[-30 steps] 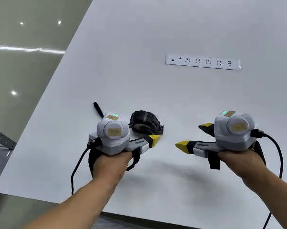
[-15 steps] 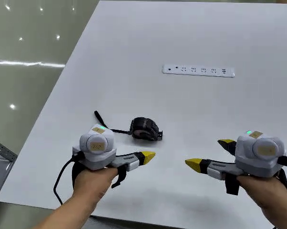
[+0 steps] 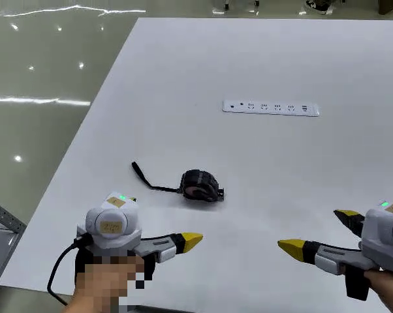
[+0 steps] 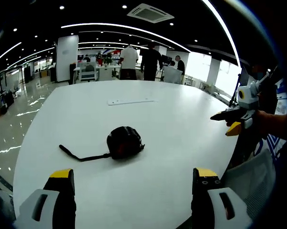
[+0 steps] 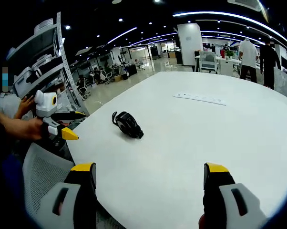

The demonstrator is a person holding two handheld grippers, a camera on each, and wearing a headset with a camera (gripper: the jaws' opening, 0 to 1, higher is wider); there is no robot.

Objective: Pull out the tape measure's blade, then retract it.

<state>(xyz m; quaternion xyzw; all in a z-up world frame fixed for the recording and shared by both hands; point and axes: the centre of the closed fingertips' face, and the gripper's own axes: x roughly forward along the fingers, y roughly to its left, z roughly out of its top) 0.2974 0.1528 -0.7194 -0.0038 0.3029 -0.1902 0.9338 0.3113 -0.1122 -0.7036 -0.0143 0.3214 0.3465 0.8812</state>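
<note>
In the head view, the right gripper (image 3: 319, 230) runs off the picture's right and bottom edges, its body and the hand half lost. The worktop (image 3: 183, 78) is cut off along its right side too. The tape measure (image 3: 200, 185) is too small to make out its markings or blade tip. The sockets on the power strip (image 3: 271, 107) are just as hard to tell.

White table (image 3: 183, 65), glossy floor (image 3: 40, 78) off its left edge.
Far on the table, a white power strip (image 3: 271, 108) lying flat; beyond it, people (image 4: 129, 58) standing.
</note>
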